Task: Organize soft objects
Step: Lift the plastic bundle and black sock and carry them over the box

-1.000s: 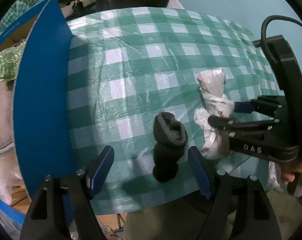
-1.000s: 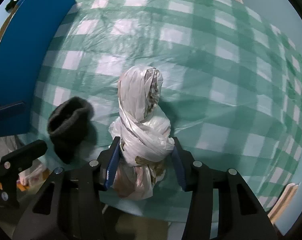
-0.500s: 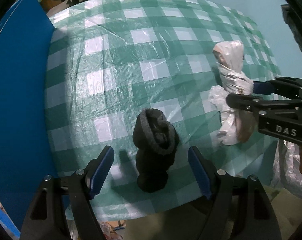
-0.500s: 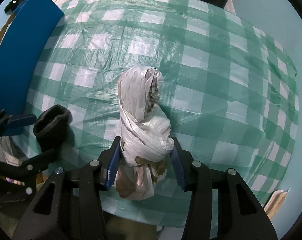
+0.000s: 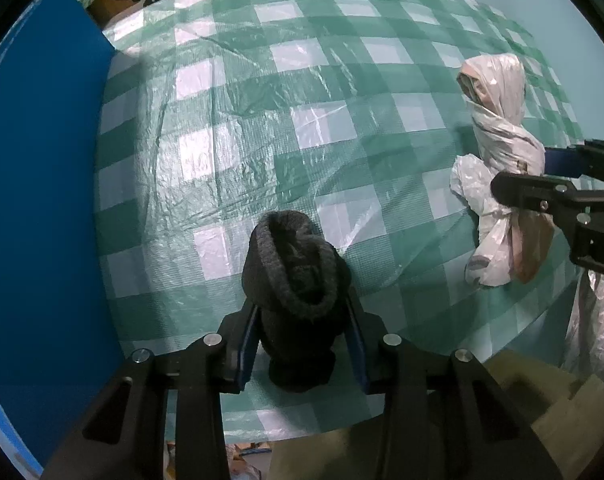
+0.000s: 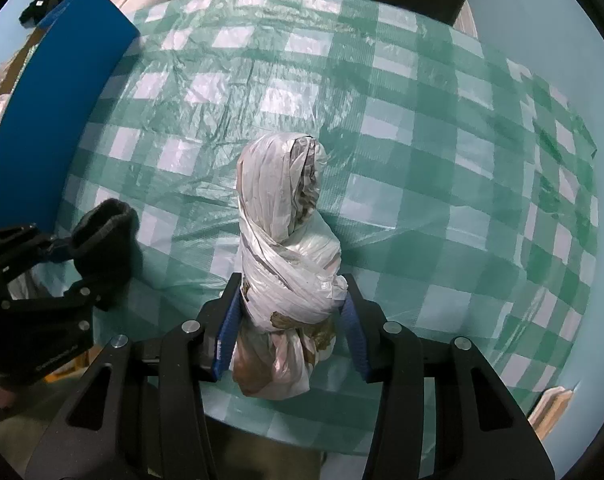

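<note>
Left wrist view: the left gripper [image 5: 302,340] points down at the table edge and its jaws have just been closing; the blue pads now press on both flanks of the rolled dark grey knitted sock bundle [image 5: 295,292], so it is clenched on that bundle, low on its body, probably so the soft roll cannot unfurl when lifted. The bundle lies on the green and white checked plastic tablecloth [image 5: 261,120] near the front edge, its cuffed, ribbed opening turned away from the camera, fuzzy and plump above the pads. To the left stands a flat blue board [image 5: 41,200] along the cloth's edge; to the right, well apart from the sock bundle, the twisted white plastic bag bundle [image 5: 498,148] sits between the fingers of the right gripper [image 5: 542,176], seen from the side. Right wrist view: the right gripper [image 6: 291,332] grasps the white plastic bag bundle [image 6: 285,240] at its knotted waist, pads touching both sides, a sensible hold since the twist is the firmest part. The bag is crinkled, translucent and wound in a spiral, with brownish patches showing at the knot and a hollow fold at its far end; it rests on the tablecloth [image 6: 422,140] near the front edge. At far left the left gripper [image 6: 67,268] closes around the dark sock bundle [image 6: 105,236], with the blue board [image 6: 61,100] behind it. With both soft things gripped, I judge lifting and carrying them off comes next
</note>
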Demonstrator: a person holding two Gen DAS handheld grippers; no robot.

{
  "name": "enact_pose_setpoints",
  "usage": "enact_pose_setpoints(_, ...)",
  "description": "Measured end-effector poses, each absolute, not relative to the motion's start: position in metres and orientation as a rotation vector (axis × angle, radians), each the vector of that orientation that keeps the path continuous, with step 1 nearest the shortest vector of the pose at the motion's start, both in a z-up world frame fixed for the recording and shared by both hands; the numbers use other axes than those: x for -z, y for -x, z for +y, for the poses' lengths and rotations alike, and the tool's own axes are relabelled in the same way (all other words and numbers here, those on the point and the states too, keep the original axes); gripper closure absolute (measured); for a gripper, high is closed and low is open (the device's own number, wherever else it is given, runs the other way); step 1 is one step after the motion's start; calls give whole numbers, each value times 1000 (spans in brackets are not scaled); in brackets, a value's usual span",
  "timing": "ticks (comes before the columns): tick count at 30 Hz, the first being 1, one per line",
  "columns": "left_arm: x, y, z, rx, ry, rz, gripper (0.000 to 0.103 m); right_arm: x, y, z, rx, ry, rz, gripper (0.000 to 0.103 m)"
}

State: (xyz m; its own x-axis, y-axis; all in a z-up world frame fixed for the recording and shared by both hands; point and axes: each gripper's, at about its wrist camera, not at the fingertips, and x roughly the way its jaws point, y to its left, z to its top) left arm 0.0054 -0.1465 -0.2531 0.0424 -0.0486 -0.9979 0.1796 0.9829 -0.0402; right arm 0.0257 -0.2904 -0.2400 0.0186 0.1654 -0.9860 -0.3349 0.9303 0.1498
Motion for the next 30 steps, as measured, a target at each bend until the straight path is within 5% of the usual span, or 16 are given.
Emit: enact_pose_setpoints(30, 123, -33, -105, 145, -79, 1294, 65, 125, -61, -259, -483, 173, 1363, 58)
